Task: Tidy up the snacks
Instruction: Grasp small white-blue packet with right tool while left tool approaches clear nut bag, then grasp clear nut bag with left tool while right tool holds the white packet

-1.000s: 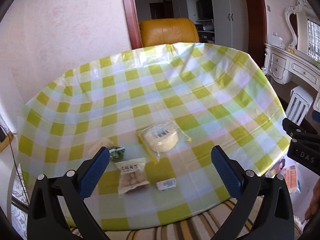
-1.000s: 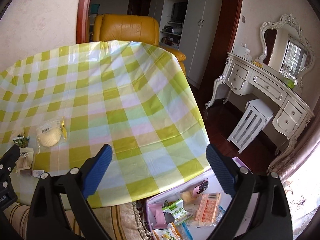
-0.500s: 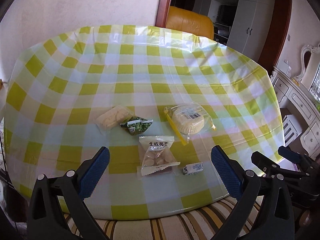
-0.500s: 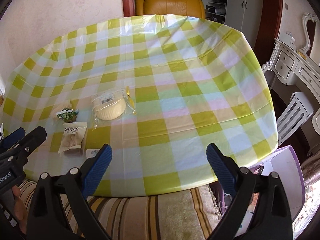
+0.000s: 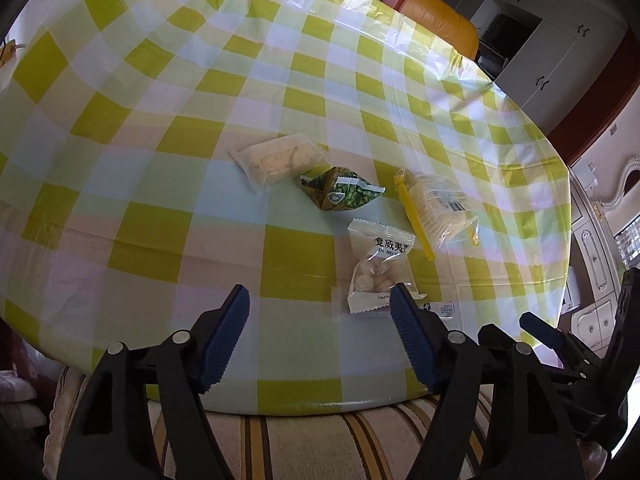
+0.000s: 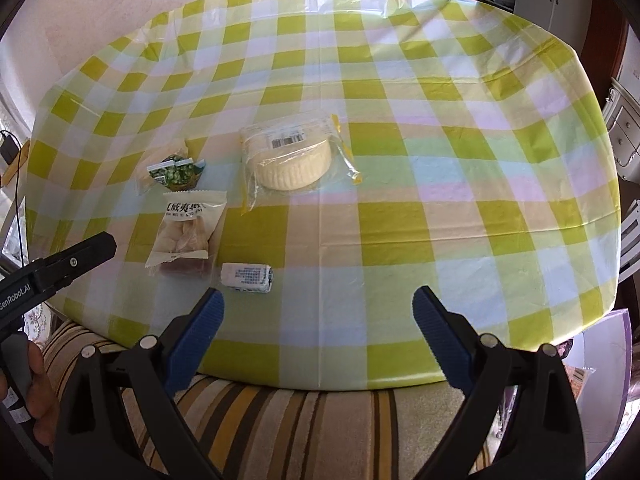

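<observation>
Several snacks lie near the front of the yellow-checked table [image 5: 160, 140]: a pale wafer packet [image 5: 278, 158], a green pea packet [image 5: 340, 194], a round cake in a clear bag [image 6: 288, 158], a white nut packet [image 5: 380, 268] and a small blue-white candy [image 6: 248, 278]. My left gripper [image 5: 320, 300] hovers just short of the nut packet. Its jaws are closing with nothing pressed between them. My right gripper [image 6: 318, 300] stands open above the table's near edge, to the right of the candy. The left gripper's fingers [image 6: 80, 256] show at the left of the right wrist view.
A striped cushion [image 6: 320, 420] lies below the table's near edge. A purple box [image 6: 604, 344] sits on the floor at lower right. Behind the table are a yellow armchair [image 5: 440, 16] and a wall; a white dresser [image 6: 624, 120] stands to the right.
Both grippers have sunk and swung left toward the snacks, which now look larger. The left jaws have narrowed. The floor box has nearly left the right wrist view.
</observation>
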The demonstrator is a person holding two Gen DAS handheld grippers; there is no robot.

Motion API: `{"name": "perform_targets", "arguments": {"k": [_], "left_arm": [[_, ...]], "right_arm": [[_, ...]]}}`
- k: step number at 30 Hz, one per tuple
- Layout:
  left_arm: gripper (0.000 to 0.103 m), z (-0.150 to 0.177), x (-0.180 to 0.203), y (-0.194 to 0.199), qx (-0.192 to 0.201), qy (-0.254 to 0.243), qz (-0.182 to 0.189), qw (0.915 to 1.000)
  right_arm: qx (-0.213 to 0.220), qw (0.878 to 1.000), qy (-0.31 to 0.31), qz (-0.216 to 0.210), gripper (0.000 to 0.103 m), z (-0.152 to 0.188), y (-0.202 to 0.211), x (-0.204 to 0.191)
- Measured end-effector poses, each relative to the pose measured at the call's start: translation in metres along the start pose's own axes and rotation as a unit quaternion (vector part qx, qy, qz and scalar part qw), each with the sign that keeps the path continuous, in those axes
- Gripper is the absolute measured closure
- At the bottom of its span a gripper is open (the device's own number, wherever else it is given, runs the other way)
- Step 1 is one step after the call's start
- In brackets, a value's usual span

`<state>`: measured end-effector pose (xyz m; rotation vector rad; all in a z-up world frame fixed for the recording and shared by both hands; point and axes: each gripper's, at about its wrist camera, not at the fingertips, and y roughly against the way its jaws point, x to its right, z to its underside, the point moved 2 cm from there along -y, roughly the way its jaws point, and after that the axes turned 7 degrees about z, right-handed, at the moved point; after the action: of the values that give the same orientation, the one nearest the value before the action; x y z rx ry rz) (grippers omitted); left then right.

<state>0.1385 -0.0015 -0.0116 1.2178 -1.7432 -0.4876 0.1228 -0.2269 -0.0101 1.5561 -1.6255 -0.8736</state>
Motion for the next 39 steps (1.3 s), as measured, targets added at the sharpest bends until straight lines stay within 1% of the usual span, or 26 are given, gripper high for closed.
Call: {"name": "perform_targets", "arguments": {"k": [4,7,11,16,18,19,20,21,25,27,30,32,36,39], "left_arm": [[0.036,0.001,0.004,-0.006,-0.011,-0.009,0.003,0.9999],[0.036,0.0,0.002,-0.009,-0.015,-0.003,0.005,0.9999],[0.036,0.0,-0.001,-0.012,-0.02,0.003,0.005,0.9998],[0.036,-0.001,0.0,-0.017,-0.024,0.0,0.007,0.9997],[0.036,-0.002,0.0,-0.018,-0.024,0.0,0.009,0.9997],[0.036,-0.001,0.0,-0.018,-0.024,0.0,0.008,0.9997],[0.036,-0.002,0.001,-0.02,-0.025,0.0,0.009,0.9996],[0.036,-0.002,0.001,-0.02,-0.026,0.001,0.009,0.9996],[0.036,-0.003,0.004,-0.025,-0.029,0.0,0.008,0.9995],[0.036,-0.004,0.007,-0.028,-0.031,-0.004,0.009,0.9995],[0.036,-0.005,0.013,-0.034,-0.037,-0.014,0.01,0.9992],[0.038,-0.006,0.017,-0.039,-0.041,-0.018,0.012,0.9989],[0.038,-0.01,0.027,-0.051,-0.047,-0.024,0.015,0.9985],[0.038,-0.011,0.035,-0.058,-0.052,-0.035,0.011,0.998]], "right_arm": [[-0.015,0.999,0.032,-0.005,0.008,-0.003,-0.012,-0.016],[-0.027,0.999,0.047,-0.005,0.008,-0.005,-0.022,-0.025],[-0.036,0.998,0.049,-0.007,0.016,-0.008,-0.031,-0.029],[-0.039,0.998,0.052,-0.014,0.018,-0.011,-0.037,-0.035],[-0.039,0.998,0.053,-0.016,0.022,-0.012,-0.039,-0.037],[-0.042,0.998,0.052,-0.017,0.028,-0.013,-0.04,-0.037],[-0.046,0.998,0.049,-0.018,0.041,-0.013,-0.043,-0.037],[-0.051,0.997,0.046,-0.022,0.044,-0.013,-0.045,-0.036],[-0.054,0.997,0.04,-0.027,0.045,-0.013,-0.048,-0.035],[-0.053,0.998,0.036,-0.027,0.049,-0.013,-0.047,-0.033],[-0.052,0.998,0.025,-0.026,0.057,-0.012,-0.046,-0.028],[-0.051,0.998,0.019,-0.022,0.067,-0.012,-0.046,-0.025],[-0.05,0.998,0.005,-0.031,0.068,-0.011,-0.045,-0.018],[-0.051,0.998,-0.007,-0.03,0.068,-0.011,-0.044,-0.012]]}}
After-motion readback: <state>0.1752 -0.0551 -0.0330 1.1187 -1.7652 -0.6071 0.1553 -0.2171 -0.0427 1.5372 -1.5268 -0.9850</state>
